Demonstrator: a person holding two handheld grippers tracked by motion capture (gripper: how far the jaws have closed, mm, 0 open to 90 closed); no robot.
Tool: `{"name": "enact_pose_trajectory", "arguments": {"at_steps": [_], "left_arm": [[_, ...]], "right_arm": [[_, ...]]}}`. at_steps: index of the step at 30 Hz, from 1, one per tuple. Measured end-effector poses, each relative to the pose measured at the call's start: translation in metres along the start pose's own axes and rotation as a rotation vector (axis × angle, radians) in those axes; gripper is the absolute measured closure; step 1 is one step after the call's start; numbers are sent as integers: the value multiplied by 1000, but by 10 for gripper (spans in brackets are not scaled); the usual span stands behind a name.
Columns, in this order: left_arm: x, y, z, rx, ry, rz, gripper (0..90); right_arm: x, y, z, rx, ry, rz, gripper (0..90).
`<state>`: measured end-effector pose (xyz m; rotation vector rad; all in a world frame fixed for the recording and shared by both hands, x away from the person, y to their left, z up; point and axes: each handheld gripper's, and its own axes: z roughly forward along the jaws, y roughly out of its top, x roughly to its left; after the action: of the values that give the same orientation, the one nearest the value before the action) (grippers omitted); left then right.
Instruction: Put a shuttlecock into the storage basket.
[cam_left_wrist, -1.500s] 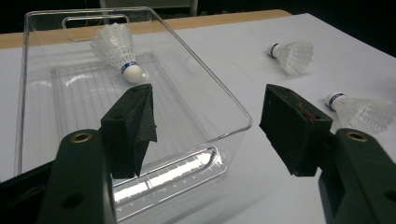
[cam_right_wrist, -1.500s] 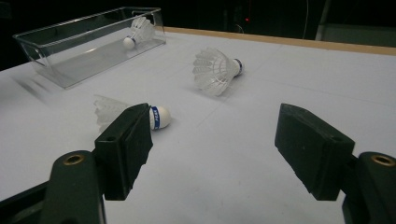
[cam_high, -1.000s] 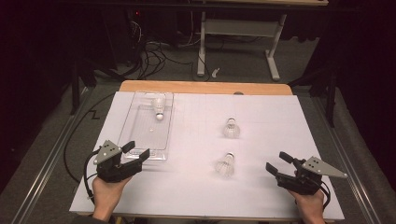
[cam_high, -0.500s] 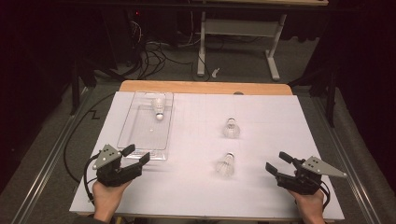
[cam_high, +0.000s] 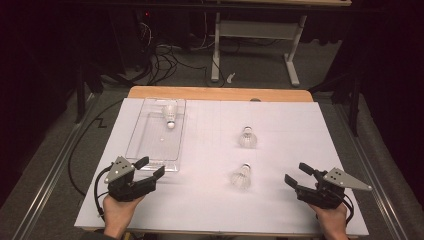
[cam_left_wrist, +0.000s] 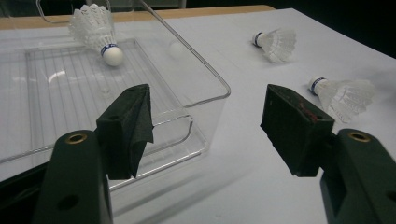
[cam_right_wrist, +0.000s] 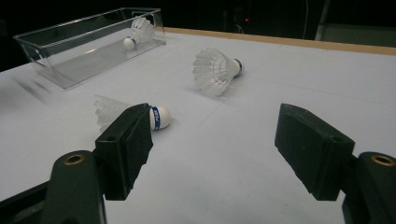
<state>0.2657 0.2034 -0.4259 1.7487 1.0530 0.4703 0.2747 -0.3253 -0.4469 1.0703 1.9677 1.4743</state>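
Observation:
A clear plastic tray (cam_high: 145, 150) (cam_left_wrist: 205, 79) (cam_right_wrist: 42, 46) lies at the left of the white table, with one white shuttlecock (cam_high: 170, 115) (cam_left_wrist: 95, 30) (cam_right_wrist: 137, 30) at its far end. Two more shuttlecocks lie loose on the table: a nearer one (cam_high: 241, 176) (cam_left_wrist: 343, 93) (cam_right_wrist: 109, 112) and a farther one (cam_high: 247, 137) (cam_left_wrist: 276, 43) (cam_right_wrist: 215, 70). My left gripper (cam_high: 150, 169) (cam_left_wrist: 208, 126) is open just in front of the tray's near end, holding nothing. At the near right my right gripper (cam_high: 299, 175) (cam_right_wrist: 215, 149) is open and empty, right of the nearer shuttlecock.
A white sheet (cam_high: 280, 125) covers the wooden table, whose far edge (cam_high: 220, 93) shows bare. Cables (cam_high: 165, 55) and a desk frame (cam_high: 250, 35) are on the floor beyond. A black cable (cam_high: 75, 155) trails off the left side.
My left gripper has drifted slightly toward the near edge and left. The right gripper and the shuttlecocks have stayed where they were.

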Motion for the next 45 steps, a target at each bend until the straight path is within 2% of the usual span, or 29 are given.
{"name": "enact_pose_trajectory", "arguments": {"at_steps": [14, 31, 45], "left_arm": [[-14, 7, 17, 26, -51, 26, 343], [-22, 10, 27, 50, -67, 55, 347], [-31, 13, 36, 51, -102, 57, 348]], "right_arm": [[1, 0, 0, 2, 6, -6, 278], [1, 0, 0, 7, 11, -12, 278], [1, -1, 0, 9, 13, -10, 278]]}}
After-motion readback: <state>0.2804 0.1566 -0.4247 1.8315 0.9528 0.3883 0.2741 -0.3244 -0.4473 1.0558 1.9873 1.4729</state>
